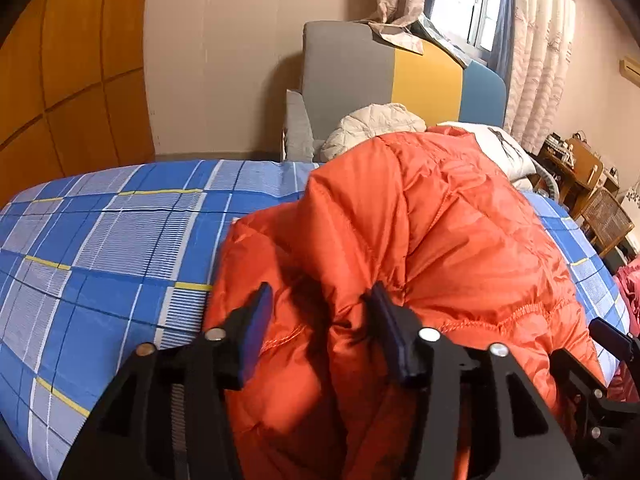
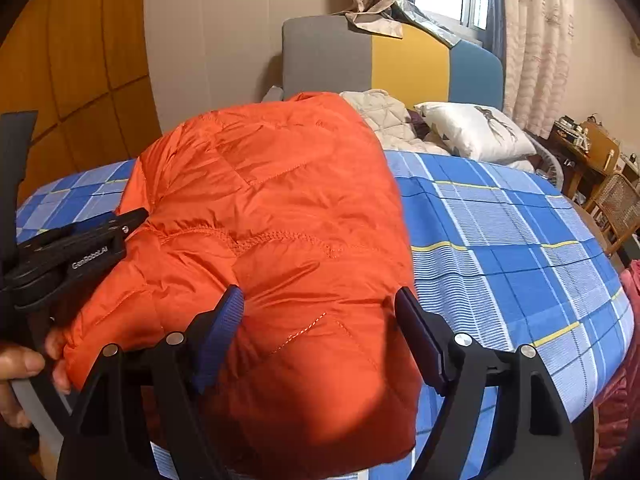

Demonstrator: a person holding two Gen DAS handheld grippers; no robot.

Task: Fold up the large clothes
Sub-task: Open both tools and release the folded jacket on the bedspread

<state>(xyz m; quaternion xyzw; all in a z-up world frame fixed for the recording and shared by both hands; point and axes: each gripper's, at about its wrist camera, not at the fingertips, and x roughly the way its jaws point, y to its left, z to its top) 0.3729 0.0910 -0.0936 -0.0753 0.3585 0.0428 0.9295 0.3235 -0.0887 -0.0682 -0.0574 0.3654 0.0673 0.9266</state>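
An orange quilted puffer jacket (image 1: 440, 232) lies bunched on the bed with the blue checked sheet (image 1: 100, 240); it also shows in the right wrist view (image 2: 280, 208). My left gripper (image 1: 320, 320) stands over the jacket's near end, jaws apart with a fold of fabric bulging between them; the fingers (image 1: 256, 328) touch the cloth. My right gripper (image 2: 320, 328) straddles the jacket's near right corner, jaws wide apart around the fabric. The left gripper also shows at the left of the right wrist view (image 2: 80, 248), held by a hand.
A beige quilted garment (image 2: 384, 120) and a white pillow (image 2: 472, 128) lie at the head of the bed, before the grey, yellow and blue headboard (image 2: 400, 60). A wooden wardrobe (image 1: 60, 80) is on the left. Chairs and a cluttered table (image 2: 592, 160) stand on the right.
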